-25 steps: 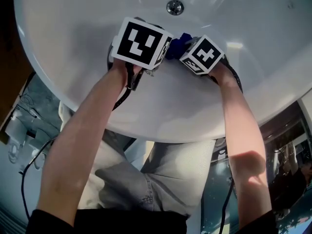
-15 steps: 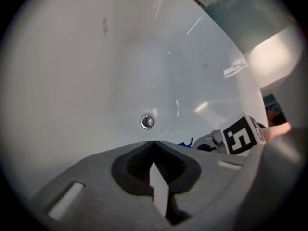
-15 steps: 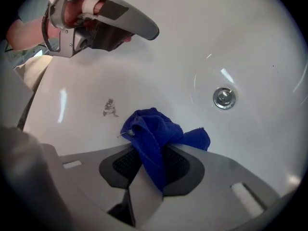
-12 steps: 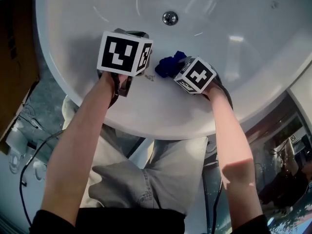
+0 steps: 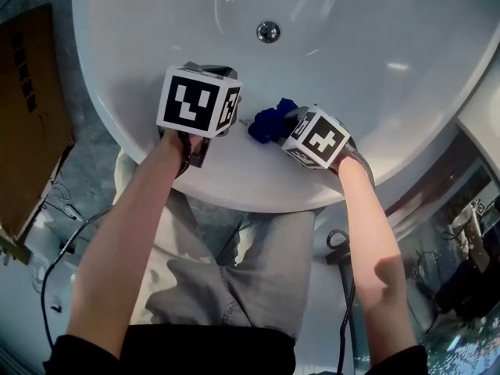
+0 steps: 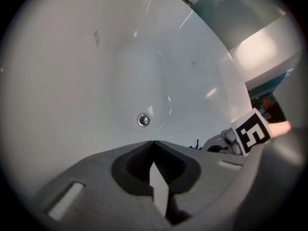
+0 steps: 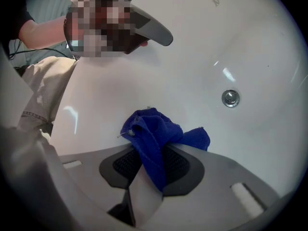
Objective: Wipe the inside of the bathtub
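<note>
1. Since a second ago, our two grippers have drawn apart and pulled back from the round metal drain [image 5: 268, 31] toward the near wall of the glossy white oval bathtub [image 5: 375, 37].
2. Our left gripper [image 6: 154, 143] has its jaws pressed together with nothing between them. It sits low over the tub's near slope, and we judge it is only keeping out of the wiping path.
3. Between the two grippers sits the crumpled dark blue microfibre cloth [image 5: 269, 122], bunched on the white slope, well apart from the drain.
4. Our right gripper [image 7: 150, 148] is clamped on that cloth. One fold runs down between the jaws and the rest bulges out past the tips.
5. We judge the cloth is held this way so that fabric, rather than the grey plastic jaws, meets the tub surface while we wipe.
</note>
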Demonstrator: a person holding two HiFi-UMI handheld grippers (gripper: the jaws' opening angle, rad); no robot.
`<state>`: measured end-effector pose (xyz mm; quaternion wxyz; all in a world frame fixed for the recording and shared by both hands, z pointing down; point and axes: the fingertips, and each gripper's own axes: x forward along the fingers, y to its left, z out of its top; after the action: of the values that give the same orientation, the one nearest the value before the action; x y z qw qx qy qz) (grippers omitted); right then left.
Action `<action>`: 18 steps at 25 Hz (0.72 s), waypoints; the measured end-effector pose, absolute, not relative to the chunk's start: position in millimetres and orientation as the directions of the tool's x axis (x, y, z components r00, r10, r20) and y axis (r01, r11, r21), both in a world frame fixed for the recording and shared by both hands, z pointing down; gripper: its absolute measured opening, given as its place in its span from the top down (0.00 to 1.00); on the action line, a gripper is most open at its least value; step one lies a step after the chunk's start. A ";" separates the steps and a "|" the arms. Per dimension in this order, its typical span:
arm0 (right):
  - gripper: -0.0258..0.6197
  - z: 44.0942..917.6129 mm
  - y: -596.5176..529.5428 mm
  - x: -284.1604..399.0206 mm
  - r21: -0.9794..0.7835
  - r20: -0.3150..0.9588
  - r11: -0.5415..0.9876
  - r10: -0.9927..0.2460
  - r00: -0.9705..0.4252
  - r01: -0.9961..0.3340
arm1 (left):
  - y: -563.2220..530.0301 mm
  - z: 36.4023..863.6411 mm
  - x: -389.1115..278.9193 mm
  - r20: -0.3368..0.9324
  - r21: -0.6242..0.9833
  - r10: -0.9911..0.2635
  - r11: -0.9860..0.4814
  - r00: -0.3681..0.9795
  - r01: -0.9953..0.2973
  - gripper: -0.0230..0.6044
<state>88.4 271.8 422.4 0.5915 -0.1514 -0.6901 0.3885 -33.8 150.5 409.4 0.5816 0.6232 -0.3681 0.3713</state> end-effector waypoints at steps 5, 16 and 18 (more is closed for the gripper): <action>0.77 397.4 281.6 88.4 -0.727 0.687 0.637 0.675 -0.270 -0.257 | 153.6 393.3 -18.5 0.879 0.473 -0.007 -0.106 0.476 -0.875 0.96; 0.77 336.3 300.4 79.0 -0.776 0.630 0.568 0.697 -0.341 -0.273 | 154.0 376.1 -15.7 0.872 0.485 0.013 -0.144 0.488 -0.863 0.96; 0.77 328.9 304.0 78.8 -0.781 0.625 0.558 0.699 -0.347 -0.282 | 150.5 371.0 -15.5 0.872 0.485 0.009 -0.166 0.490 -0.859 0.96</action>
<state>78.8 304.0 328.9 0.5508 -0.1515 -0.6895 0.4452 -15.5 150.5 371.0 0.5592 0.6575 -0.3231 0.3880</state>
